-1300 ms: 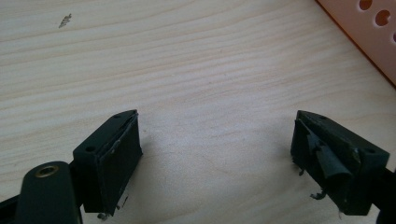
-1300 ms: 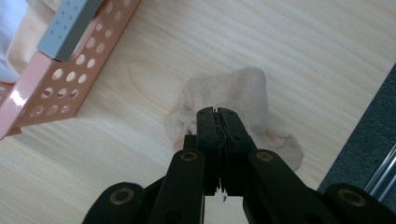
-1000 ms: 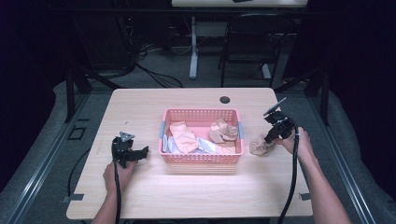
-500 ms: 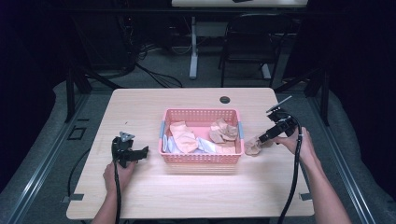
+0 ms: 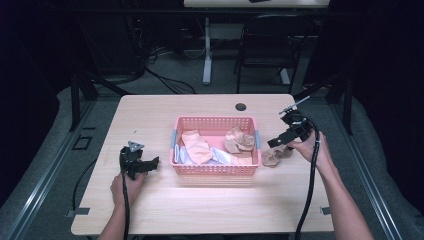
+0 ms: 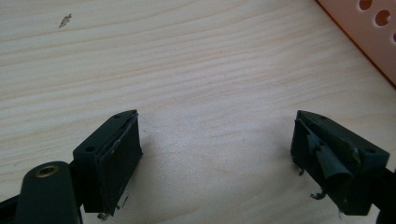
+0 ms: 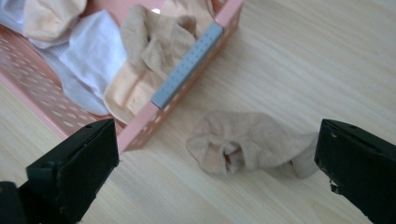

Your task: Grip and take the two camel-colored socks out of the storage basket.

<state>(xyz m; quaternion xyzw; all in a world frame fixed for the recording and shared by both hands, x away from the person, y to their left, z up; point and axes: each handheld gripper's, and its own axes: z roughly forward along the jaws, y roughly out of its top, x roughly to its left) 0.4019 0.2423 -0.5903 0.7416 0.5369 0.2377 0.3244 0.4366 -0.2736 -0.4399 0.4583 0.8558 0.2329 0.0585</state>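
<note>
Left gripper: held low over the wooden table at the near left, jaws spread wide over bare wood, nothing between them. Right gripper: jaws parted wide, released, just above a tan sock lying crumpled on the table beside the basket's right end. Pink basket: centre of the table, perforated walls, grey handle; contains tan, peach and white socks. Black grommet: far table edge. Beyond: chair, cables on the floor.

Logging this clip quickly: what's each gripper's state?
Left gripper: open, empty, over bare table.
Right gripper: open, empty, above the tan sock beside the basket.
</note>
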